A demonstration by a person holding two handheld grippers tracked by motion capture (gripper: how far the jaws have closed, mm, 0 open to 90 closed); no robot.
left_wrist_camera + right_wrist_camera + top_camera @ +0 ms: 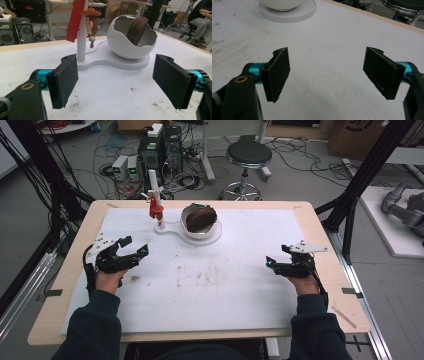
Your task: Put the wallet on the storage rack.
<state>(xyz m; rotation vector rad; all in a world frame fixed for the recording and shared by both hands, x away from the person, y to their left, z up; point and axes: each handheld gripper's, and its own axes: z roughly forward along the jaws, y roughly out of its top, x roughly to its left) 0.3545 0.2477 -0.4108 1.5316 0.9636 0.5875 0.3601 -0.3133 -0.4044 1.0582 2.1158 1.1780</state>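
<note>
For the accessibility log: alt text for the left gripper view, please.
The left gripper is open, its two black jaws wide apart above a white table. Beyond them, a white base carries an egg-shaped bowl holding a brown zipped pouch, and a post with a cowboy keychain.

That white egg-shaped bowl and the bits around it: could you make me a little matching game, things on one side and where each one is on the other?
Things:
1. brown zipped pouch
2. cowboy figure
3. left gripper
4. right gripper

Places:
A. hanging beside the white post
B. open above the table's right side
C. inside the white egg-shaped bowl
D. open above the table's left side

Pairs: 1-C, 2-A, 3-D, 4-B
</note>
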